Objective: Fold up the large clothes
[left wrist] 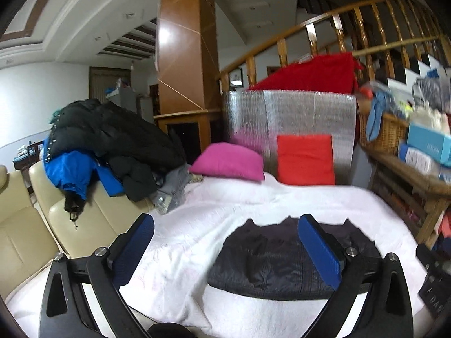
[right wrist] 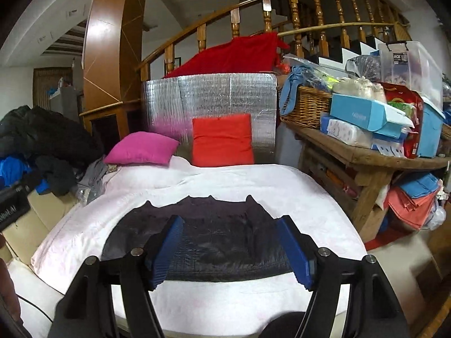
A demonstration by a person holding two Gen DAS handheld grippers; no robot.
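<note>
The dark jacket [right wrist: 197, 242] lies folded flat on the bed [right wrist: 296, 197]. Both grippers' jaws are spread, empty; the clothes pile [left wrist: 107, 140] looks left.

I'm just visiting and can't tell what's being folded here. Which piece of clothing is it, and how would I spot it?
Find the white blanket covering the bed, with a pink cushion and a red cushion at its far end. The dark quilted jacket lies flat at its near end. Unlike the heaped clothes pile on the beige sofa, it lies alone, smoothed into a neat block.
</note>
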